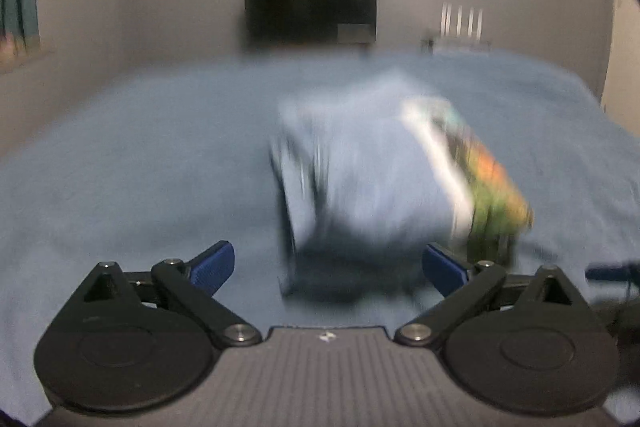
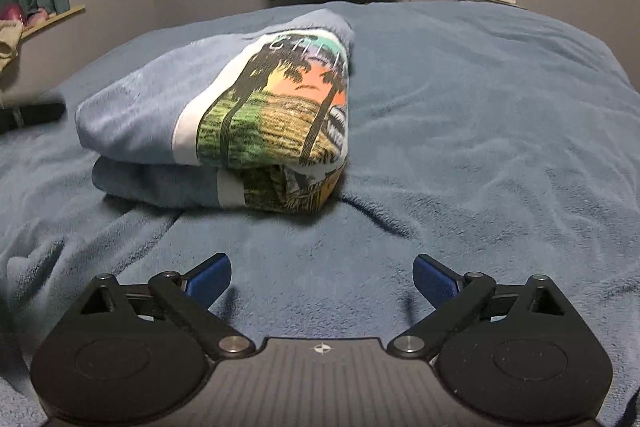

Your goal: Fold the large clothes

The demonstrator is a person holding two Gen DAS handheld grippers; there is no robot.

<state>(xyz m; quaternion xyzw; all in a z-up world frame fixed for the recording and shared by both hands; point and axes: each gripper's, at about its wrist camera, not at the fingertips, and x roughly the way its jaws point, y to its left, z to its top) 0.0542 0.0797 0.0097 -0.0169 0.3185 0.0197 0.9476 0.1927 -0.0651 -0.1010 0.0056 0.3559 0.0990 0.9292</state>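
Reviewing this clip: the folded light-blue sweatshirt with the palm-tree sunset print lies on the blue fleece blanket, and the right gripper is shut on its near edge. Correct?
Not quite. The right gripper is open and holds nothing; its blue fingers stand apart, short of the folded light-blue sweatshirt with the palm-tree sunset print. The right wrist view shows this. The sweatshirt does lie on the blue fleece blanket.

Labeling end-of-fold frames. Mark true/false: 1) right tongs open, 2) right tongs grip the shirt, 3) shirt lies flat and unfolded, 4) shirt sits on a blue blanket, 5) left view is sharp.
1. True: the right tongs stand open.
2. False: they hold nothing; the shirt lies apart, ahead of them.
3. False: it is a folded bundle, palm-tree print outward.
4. True: it rests on the blue blanket.
5. False: the left view is motion-blurred; the left tongs are open.
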